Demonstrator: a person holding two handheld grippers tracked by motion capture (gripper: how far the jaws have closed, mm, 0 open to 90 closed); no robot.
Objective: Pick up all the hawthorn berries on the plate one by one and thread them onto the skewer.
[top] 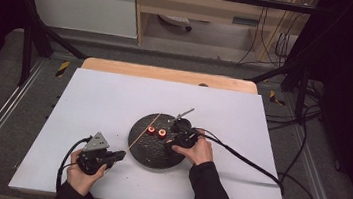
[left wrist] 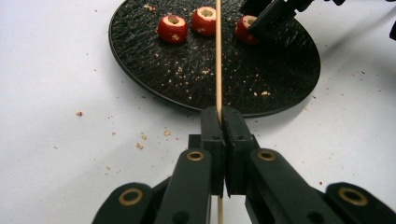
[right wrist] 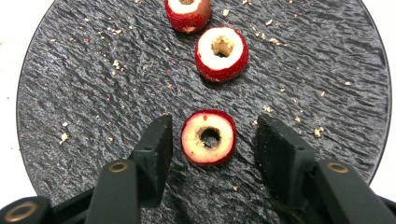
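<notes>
A black round plate [top: 151,152] [left wrist: 187,79] [right wrist: 93,93] lies mid-table with three cored red fruit pieces on it. My right gripper [top: 175,129] [right wrist: 215,135] stands open over the plate, its jaws on either side of the nearest fruit piece [right wrist: 208,138] [left wrist: 243,31] without touching it. The other two pieces [right wrist: 222,53] [right wrist: 187,13] [top: 151,130] [top: 162,133] line up beyond it. My left gripper [top: 121,154] [left wrist: 218,116] is shut on a thin wooden skewer [left wrist: 217,56] [top: 144,131], which reaches out over the plate past the fruit.
The plate sits on a white board [top: 89,99] over a wooden table; crumbs dot the board and plate. Black cables [top: 247,163] trail off to the right. Dark frame legs [top: 30,37] and a cabinet stand beyond the far edge.
</notes>
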